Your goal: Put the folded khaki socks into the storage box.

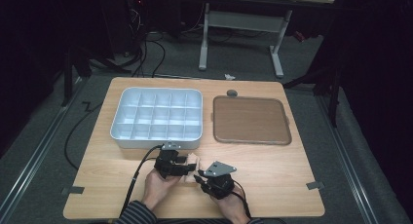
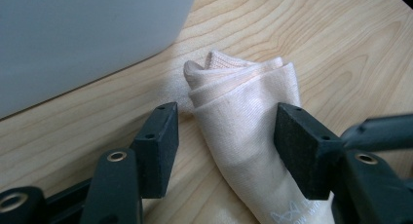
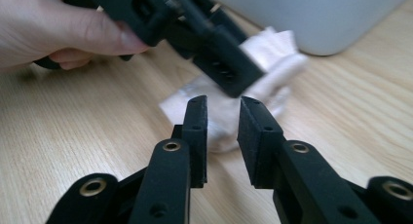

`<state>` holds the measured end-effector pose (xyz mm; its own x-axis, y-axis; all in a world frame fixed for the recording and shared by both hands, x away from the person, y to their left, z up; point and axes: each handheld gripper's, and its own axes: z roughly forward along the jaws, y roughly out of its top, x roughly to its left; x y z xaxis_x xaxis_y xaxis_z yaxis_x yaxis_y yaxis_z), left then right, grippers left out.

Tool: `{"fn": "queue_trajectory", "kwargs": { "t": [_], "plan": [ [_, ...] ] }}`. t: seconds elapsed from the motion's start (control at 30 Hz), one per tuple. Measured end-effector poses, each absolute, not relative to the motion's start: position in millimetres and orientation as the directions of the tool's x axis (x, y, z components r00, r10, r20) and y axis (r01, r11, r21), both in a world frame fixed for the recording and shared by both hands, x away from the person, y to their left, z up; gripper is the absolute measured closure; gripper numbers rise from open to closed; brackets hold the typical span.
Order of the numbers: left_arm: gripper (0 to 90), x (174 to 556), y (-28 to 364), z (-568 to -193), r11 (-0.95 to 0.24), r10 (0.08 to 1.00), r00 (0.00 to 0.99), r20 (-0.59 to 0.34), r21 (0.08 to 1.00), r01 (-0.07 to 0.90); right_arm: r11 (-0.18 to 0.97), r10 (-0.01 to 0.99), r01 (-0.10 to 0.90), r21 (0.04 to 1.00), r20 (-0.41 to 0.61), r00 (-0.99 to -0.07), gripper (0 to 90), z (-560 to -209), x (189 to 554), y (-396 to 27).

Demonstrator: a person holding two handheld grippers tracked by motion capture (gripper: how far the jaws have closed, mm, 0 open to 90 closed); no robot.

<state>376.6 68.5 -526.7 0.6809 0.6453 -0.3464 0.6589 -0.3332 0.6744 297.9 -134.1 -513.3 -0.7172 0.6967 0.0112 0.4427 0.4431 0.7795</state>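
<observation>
A cream cloth point(image 1: 193, 159), rolled up like a sock with a pale orange edge, lies on the wooden table point(image 1: 272, 175) just in front of the grey tray. In the left gripper view the cloth point(image 2: 243, 102) lies between the jaws of my left gripper point(image 2: 226, 136). The right pad rests against it, and the left pad stands off with bare wood in between. My left gripper point(image 1: 187, 164) comes in from the left. My right gripper point(image 3: 223, 121) points at the cloth's near end point(image 3: 175, 104) with its jaws a little apart and nothing pinched. It sits right of the left gripper point(image 1: 198, 177).
A grey tray with several compartments point(image 1: 156, 139) stands at the back left, close behind the cloth. A flat brown tray point(image 1: 252, 121) lies at the back right, and a small grey disc point(image 1: 232, 93) sits behind it. Bare wood spreads to the right of my hands.
</observation>
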Motion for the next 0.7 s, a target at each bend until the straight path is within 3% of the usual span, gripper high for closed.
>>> {"fn": "queue_trajectory", "kwargs": {
  "t": [0.17,0.4,0.7],
  "plan": [
    [42.7,376.2,67.4,-525.5,-0.346,0.648,0.683,-0.336,0.669,0.658,0.400,0.737,0.447,0.800,0.009,-0.676,66.6,-507.5,298.8,-158.2],
    [43.6,373.8,65.7,-524.9,-0.353,0.655,0.683,-0.324,0.668,0.655,0.344,0.841,0.532,0.774,-0.002,-0.541,59.7,-517.4,313.2,-200.5],
    [51.8,372.9,64.5,-525.3,-0.356,0.642,0.688,-0.339,0.663,0.659,0.306,0.913,0.579,0.756,-0.062,-0.402,55.4,-525.5,320.4,-232.8]
  ]
}}
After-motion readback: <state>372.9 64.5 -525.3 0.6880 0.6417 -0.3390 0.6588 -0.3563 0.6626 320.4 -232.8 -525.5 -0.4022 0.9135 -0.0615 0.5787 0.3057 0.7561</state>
